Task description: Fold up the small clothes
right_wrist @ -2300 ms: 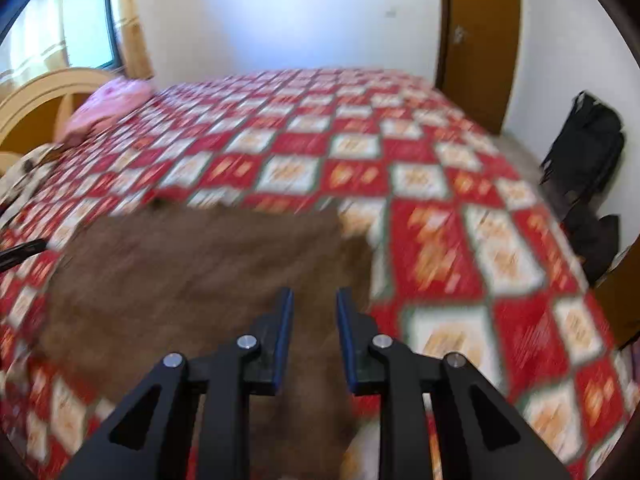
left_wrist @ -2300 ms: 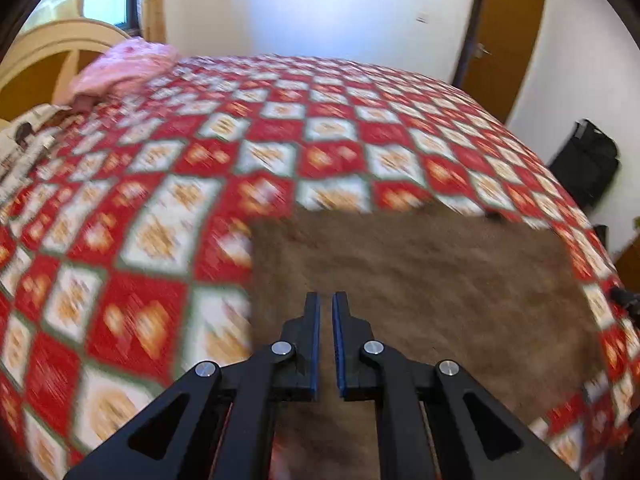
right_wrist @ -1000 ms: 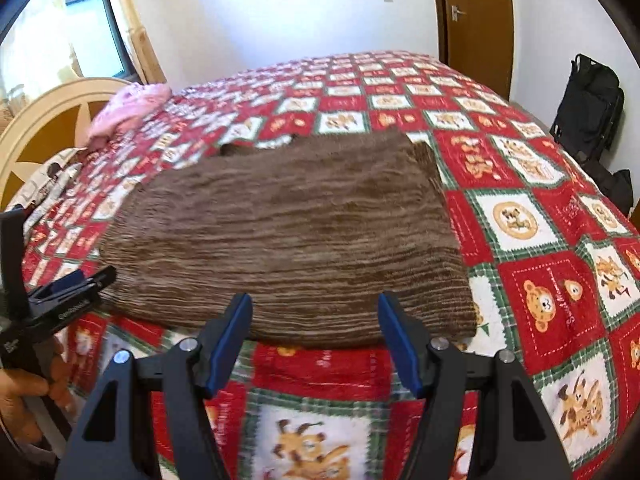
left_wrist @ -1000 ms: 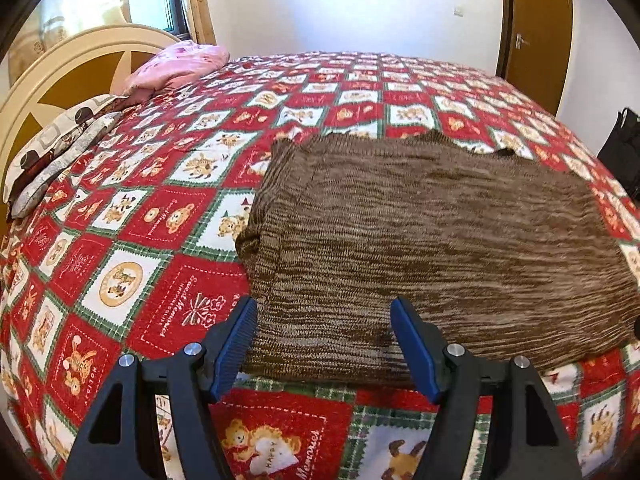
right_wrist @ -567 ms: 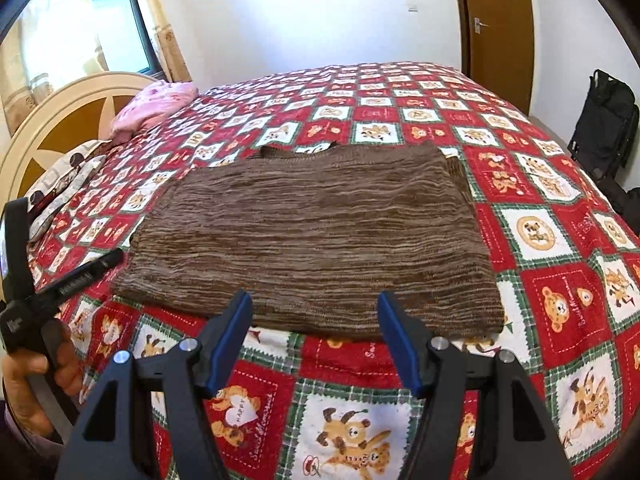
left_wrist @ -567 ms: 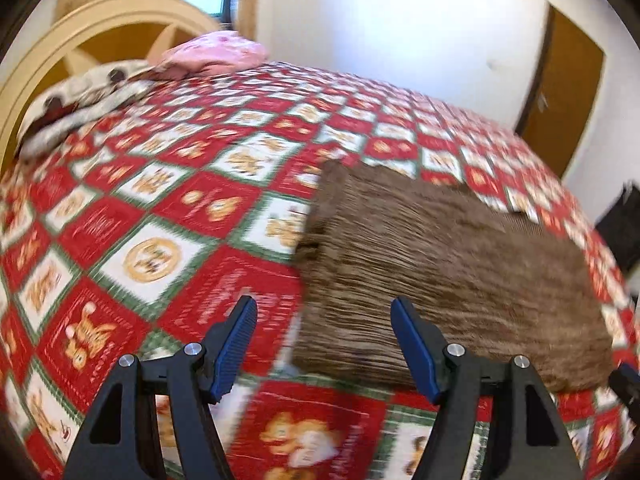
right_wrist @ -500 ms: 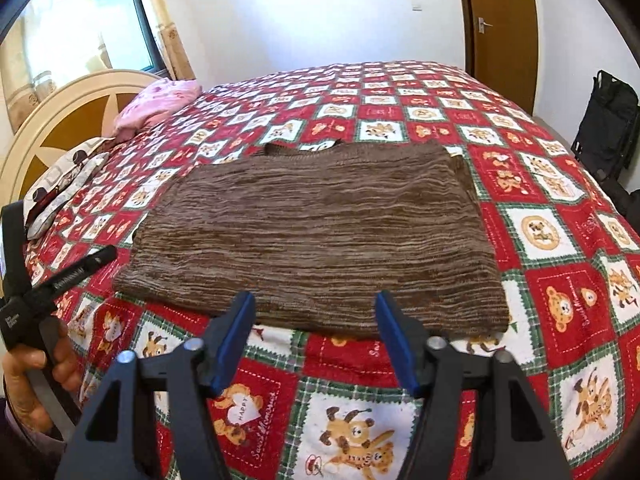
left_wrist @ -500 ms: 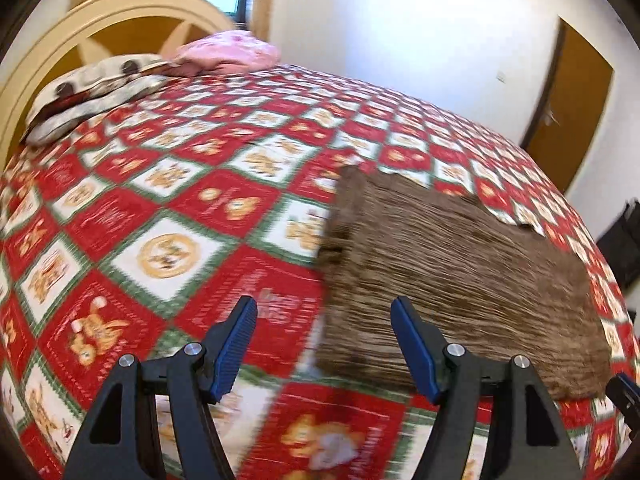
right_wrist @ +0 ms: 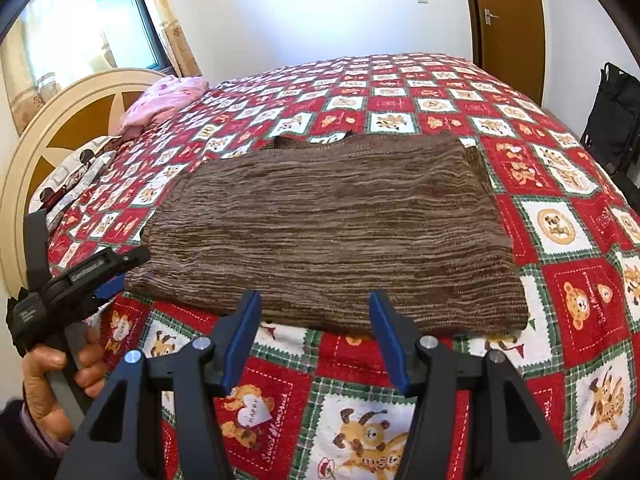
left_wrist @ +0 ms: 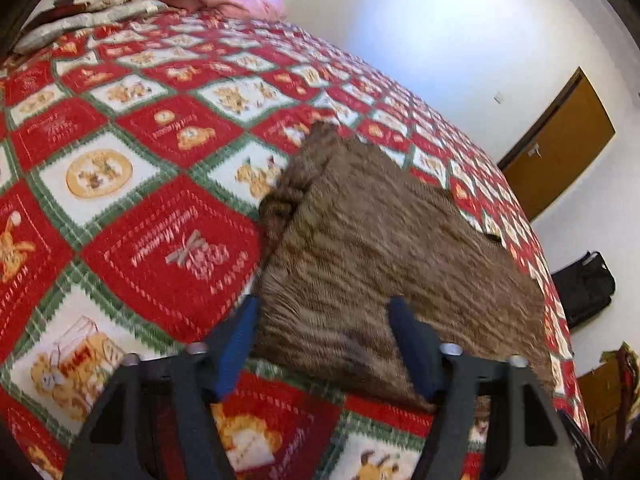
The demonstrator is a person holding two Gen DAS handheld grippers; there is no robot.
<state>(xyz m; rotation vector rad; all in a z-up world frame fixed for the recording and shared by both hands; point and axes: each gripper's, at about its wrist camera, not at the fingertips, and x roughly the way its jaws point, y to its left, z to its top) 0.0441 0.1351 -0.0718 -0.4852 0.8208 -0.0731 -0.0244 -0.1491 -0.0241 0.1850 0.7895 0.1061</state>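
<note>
A brown striped knit garment [left_wrist: 400,248] lies flat and folded on the bed's patchwork quilt [left_wrist: 168,248]; the right wrist view shows it as a wide rectangle [right_wrist: 328,224]. My left gripper [left_wrist: 324,320] hovers at the garment's near left corner. Its jaws are closing, the corner lies between them, and the pads do not press on it. The right wrist view shows this gripper [right_wrist: 120,270] held by a hand [right_wrist: 52,376] at the garment's left end. My right gripper [right_wrist: 315,304] stands open just above the garment's near edge, nothing gripped.
A pink bundle [right_wrist: 164,100] and patterned pillows [right_wrist: 76,176] lie by the cream headboard [right_wrist: 60,120] at the far left. A black bag [right_wrist: 616,120] stands on the floor past the bed's right side, near a brown door [right_wrist: 508,20].
My left gripper has rolled and moved in on the garment's near left corner, and its jaws have narrowed. The right gripper's jaws narrowed slightly; it has stayed in place.
</note>
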